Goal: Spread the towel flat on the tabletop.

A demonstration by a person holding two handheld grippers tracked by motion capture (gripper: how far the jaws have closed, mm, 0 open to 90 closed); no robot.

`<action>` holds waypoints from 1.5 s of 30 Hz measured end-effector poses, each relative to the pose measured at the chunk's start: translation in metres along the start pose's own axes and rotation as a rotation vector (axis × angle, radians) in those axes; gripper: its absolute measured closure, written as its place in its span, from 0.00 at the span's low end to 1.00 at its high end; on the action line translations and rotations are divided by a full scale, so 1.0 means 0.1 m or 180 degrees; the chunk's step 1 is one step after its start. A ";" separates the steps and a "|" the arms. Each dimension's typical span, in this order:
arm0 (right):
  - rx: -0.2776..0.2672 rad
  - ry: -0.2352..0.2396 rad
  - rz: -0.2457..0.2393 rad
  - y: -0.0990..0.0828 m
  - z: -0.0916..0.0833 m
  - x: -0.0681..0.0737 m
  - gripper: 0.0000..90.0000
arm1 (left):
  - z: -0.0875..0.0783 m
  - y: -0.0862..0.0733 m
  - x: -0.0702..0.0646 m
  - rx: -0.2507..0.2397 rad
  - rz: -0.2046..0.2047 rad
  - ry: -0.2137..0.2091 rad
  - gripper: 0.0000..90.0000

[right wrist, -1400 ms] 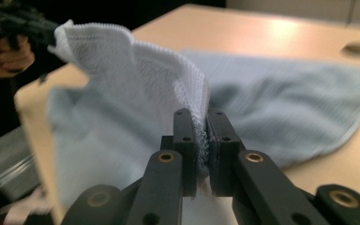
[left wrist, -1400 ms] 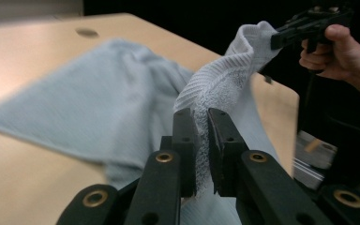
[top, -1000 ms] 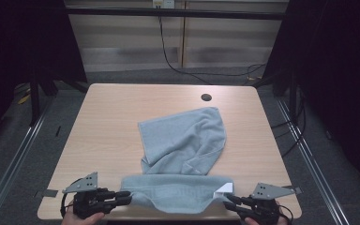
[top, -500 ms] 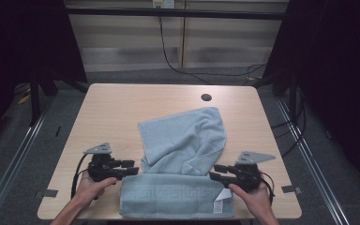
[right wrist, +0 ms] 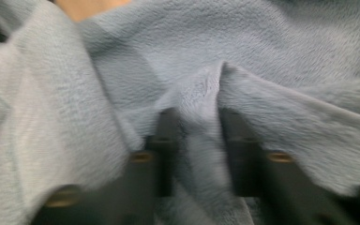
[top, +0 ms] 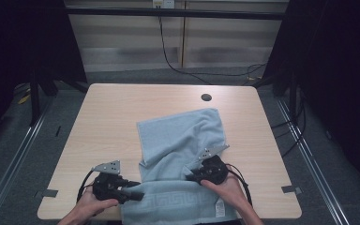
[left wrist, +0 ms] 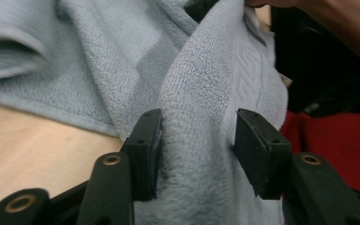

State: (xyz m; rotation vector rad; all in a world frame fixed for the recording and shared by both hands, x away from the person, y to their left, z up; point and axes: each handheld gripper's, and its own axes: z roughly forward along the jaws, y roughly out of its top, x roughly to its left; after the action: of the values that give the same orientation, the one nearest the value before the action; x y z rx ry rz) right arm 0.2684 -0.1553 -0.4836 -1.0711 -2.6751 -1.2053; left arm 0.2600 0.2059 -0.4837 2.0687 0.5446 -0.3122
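A light blue towel (top: 183, 136) lies rumpled on the wooden table (top: 112, 112), its patterned near part folded over at the front edge. My left gripper (top: 138, 194) sits at that fold's left end. In the left gripper view a thick fold of towel (left wrist: 201, 93) stands between the jaws of the left gripper (left wrist: 197, 136), which have just been opening and stand wide. My right gripper (top: 190, 176) rests on the towel's middle. Its jaws have just been closing, and the right gripper (right wrist: 197, 136) pinches a raised ridge of towel (right wrist: 201, 93).
A dark round grommet hole (top: 206, 97) sits near the table's far edge. Bare tabletop lies left and far of the towel. Cables trail from both grippers toward the front edge. Dark floor and rails surround the table.
Both hands left the front corners and came inward. The right gripper slid left onto the towel's middle. The left gripper went right, toward the fold's left end. The front fold now lies flat.
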 end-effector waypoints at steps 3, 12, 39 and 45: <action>-0.0091 -0.0019 -0.0009 -0.06 -0.12 0.10 0.95 | -0.08 0.09 0.10 -0.0321 -0.0128 -0.0043 0.59; -0.0349 -0.0136 0.0188 -0.31 -0.52 0.20 0.96 | 0.36 0.35 0.50 0.0060 -0.0271 0.0351 0.64; -0.0441 -0.0625 0.0740 -1.03 -1.05 0.04 0.68 | 0.05 0.07 0.33 0.0058 -0.0193 0.0870 0.67; -0.0733 -0.0717 0.0726 -0.85 -1.12 -0.06 0.60 | 0.24 0.19 0.19 0.0036 -0.0132 0.0572 0.63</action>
State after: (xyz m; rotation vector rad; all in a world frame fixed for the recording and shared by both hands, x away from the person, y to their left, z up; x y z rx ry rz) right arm 0.1947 -0.2731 -0.4620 -1.5843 -2.5145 -1.4497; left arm 0.2858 0.1820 -0.4904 2.1108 0.6959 -0.1544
